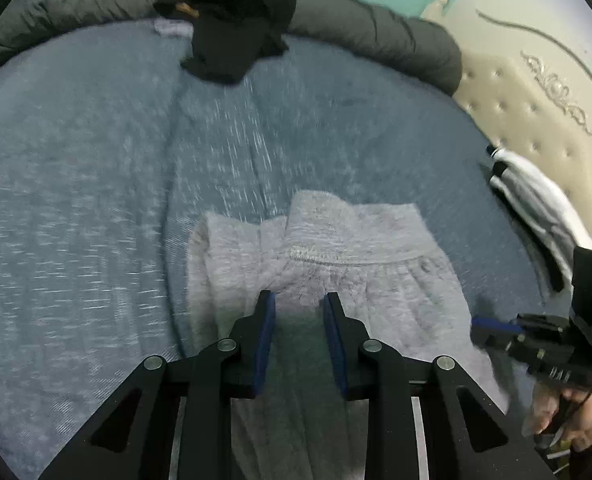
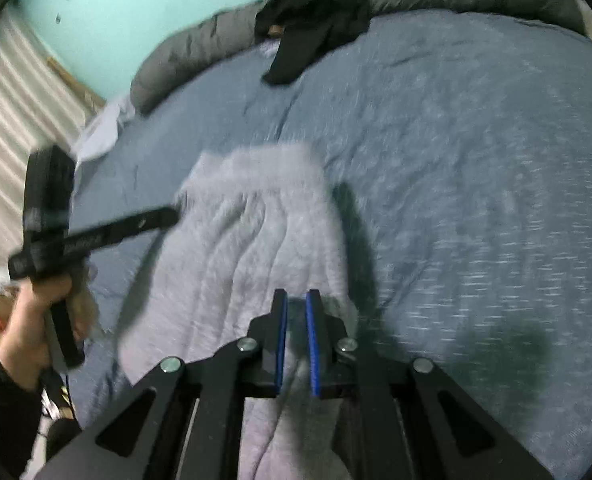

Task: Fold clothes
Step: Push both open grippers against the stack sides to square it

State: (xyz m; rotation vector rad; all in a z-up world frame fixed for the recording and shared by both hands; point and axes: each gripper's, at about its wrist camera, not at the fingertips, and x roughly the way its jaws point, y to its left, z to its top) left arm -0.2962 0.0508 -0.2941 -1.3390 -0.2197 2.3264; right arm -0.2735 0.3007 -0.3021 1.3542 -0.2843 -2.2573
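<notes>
My left gripper [image 1: 299,300] has its jaws moderately apart with nothing between them, hovering just above the grey sweatpants [image 1: 336,264]; I cannot tell whether its tips touch the fabric. My right gripper [image 2: 296,300] has its blue-padded jaws drawn close, leaving only a narrow gap over the same pants, and motion blur keeps me from telling whether cloth is pinched there. Each gripper appears in the other's camera, held by a hand [image 2: 36,320] at the near edge of the pants.

The pants lie on a wide bed covered by a blue-grey heathered blanket [image 1: 76,200], which fills most of both views. Beyond the pants, along the far edge of the bed, runs a rolled dark grey duvet [image 1: 376,28]. A black garment [image 1: 232,36] is draped over that roll and onto the blanket, well apart from the pants. Behind the roll is a turquoise wall [image 2: 136,4]. To the right of the pants stands a cream tufted headboard [image 1: 536,120], with a black-and-white garment [image 1: 536,200] at its foot.

The sweatpants are pale grey, soft and fuzzy, wrinkled lengthwise, with a gathered elastic waistband [image 1: 328,254] at the far end, part of it folded up.
</notes>
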